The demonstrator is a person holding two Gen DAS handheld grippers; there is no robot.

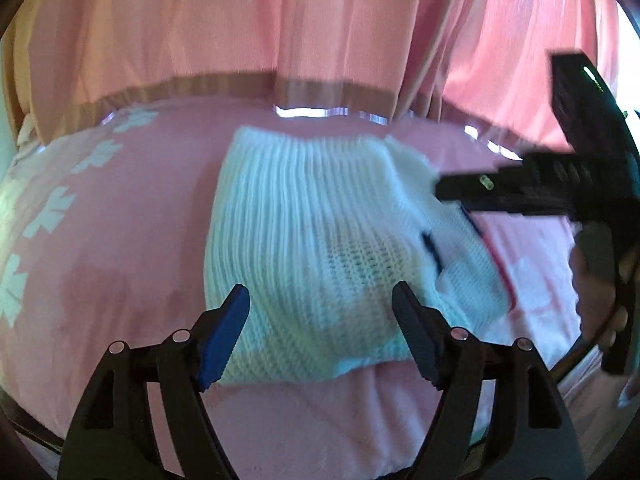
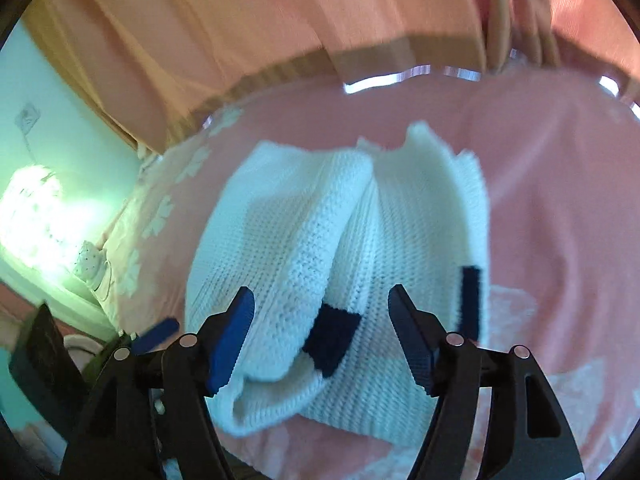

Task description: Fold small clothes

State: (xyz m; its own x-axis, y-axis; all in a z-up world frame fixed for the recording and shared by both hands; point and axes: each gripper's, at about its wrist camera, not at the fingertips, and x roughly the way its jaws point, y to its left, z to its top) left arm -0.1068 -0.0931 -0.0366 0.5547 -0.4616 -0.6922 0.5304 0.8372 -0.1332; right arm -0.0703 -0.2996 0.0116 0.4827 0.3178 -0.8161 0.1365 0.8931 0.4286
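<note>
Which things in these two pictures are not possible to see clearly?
- Sweater, left wrist view: right edge hidden behind the right gripper, which is motion-blurred.
- Sweater, right wrist view: near hem covered by the gripper's own fingers.
- Shelf items, right wrist view: washed out by glare, too small.

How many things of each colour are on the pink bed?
White: 1, the knitted sweater lying partly folded on the pink bedspread.
Dark navy: 2, the patches on the sweater that show in the right wrist view.
Total: 3
</note>
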